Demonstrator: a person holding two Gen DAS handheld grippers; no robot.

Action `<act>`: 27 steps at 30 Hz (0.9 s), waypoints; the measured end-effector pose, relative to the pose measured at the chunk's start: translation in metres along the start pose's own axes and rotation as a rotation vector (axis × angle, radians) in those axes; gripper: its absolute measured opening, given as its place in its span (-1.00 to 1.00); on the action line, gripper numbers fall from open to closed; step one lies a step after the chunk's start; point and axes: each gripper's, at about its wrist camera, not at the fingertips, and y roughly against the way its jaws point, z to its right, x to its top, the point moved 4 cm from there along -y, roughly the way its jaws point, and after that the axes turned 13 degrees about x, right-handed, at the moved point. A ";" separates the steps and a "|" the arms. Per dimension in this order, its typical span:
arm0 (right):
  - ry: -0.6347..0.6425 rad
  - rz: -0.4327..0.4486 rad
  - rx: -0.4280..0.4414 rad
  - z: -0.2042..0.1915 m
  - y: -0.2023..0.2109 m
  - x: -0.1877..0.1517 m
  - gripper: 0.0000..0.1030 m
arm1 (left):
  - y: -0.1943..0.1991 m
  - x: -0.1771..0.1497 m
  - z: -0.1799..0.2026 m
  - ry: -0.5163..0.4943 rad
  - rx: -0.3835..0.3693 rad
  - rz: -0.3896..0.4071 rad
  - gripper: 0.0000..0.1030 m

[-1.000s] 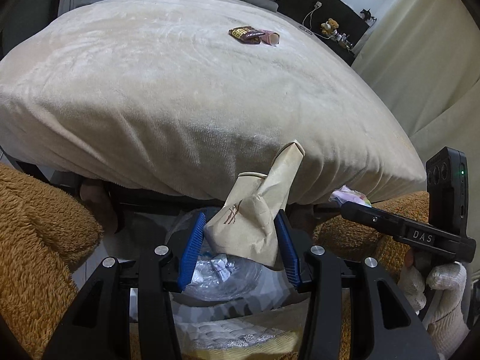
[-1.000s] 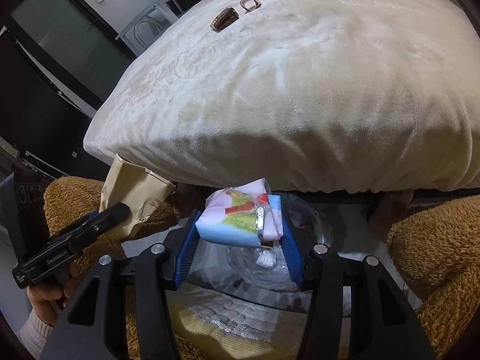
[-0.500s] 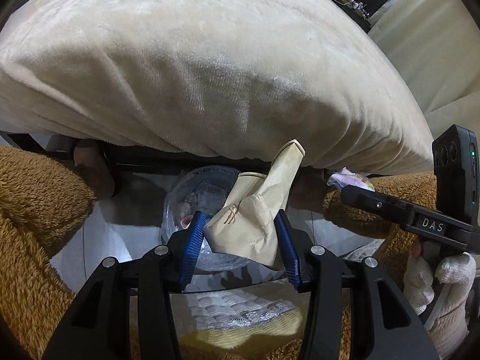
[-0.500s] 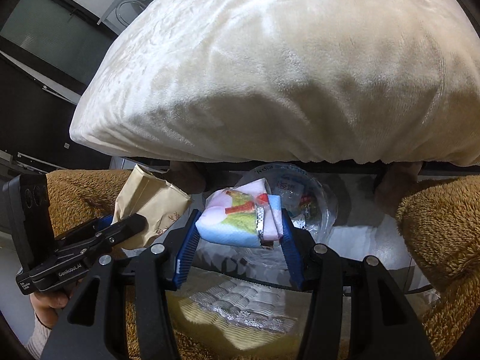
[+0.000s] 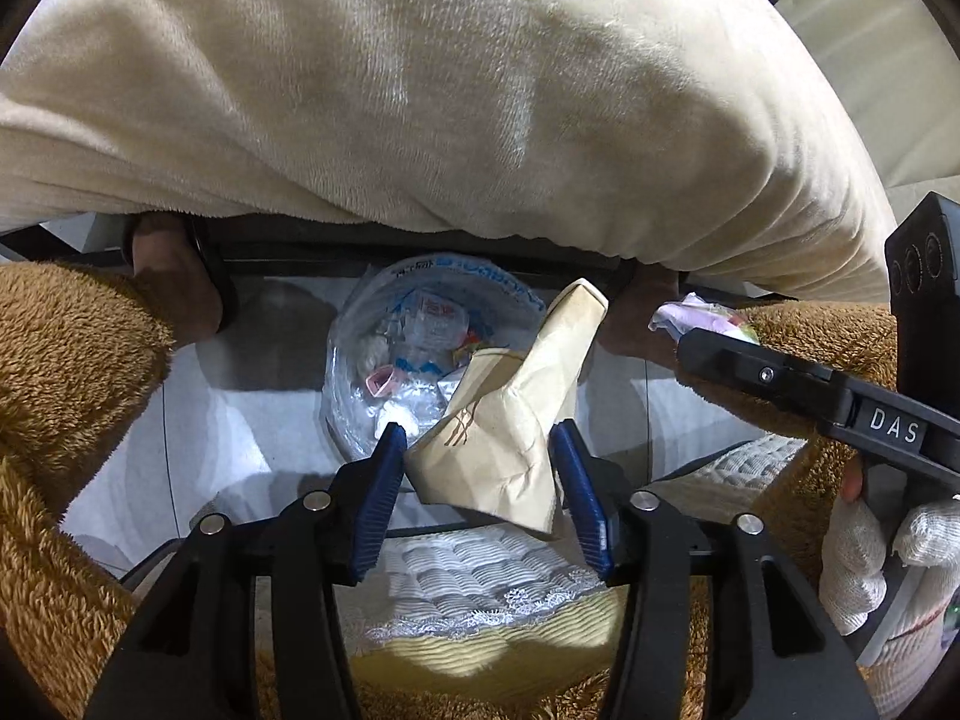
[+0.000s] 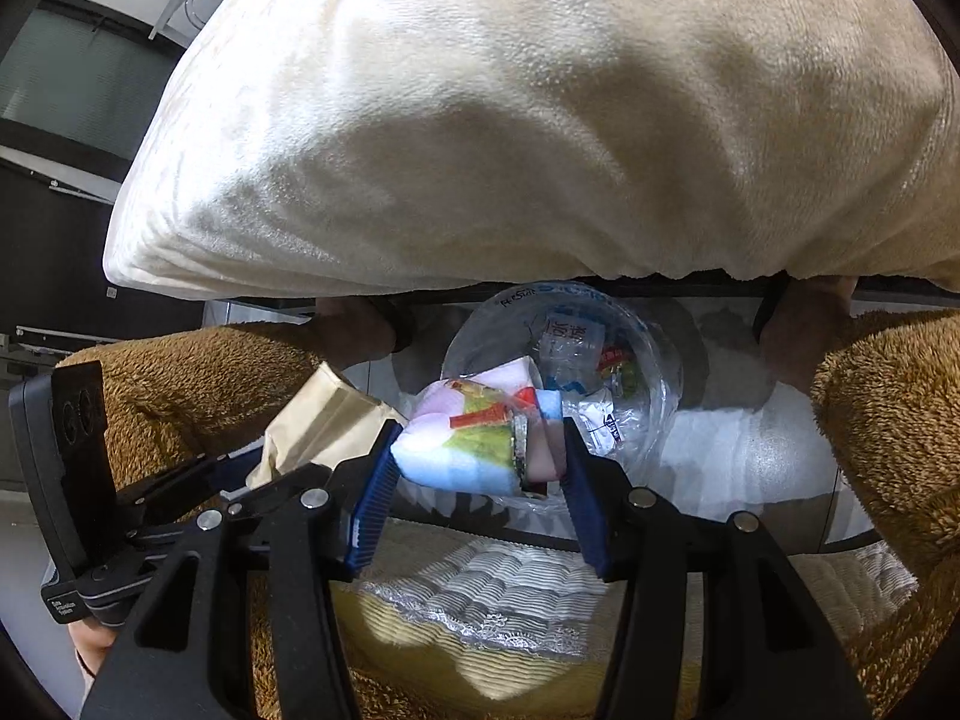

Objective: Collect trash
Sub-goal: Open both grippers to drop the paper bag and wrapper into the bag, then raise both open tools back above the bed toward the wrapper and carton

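Now the left gripper (image 5: 477, 474) hangs over the clear trash bag (image 5: 414, 354) on the floor, below the edge of the bed (image 5: 420, 120), so the brown paper bag (image 5: 510, 420) can fall in; its jaws are opening, the paper bag between them but seemingly loose. Just beside, the right gripper (image 6: 480, 468) pinches a colourful wrapper (image 6: 480, 438) over the same bag, probably for the next drop.
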 end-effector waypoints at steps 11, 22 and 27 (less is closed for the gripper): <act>-0.010 0.036 -0.005 0.004 0.007 0.002 0.18 | 0.004 -0.001 0.003 -0.007 0.009 0.025 0.12; 0.150 0.192 0.064 -0.028 0.046 -0.005 0.18 | 0.043 0.002 0.003 -0.020 -0.072 0.201 0.12; 0.247 0.294 0.079 -0.047 0.071 -0.006 0.18 | 0.072 0.006 0.003 -0.023 -0.125 0.324 0.12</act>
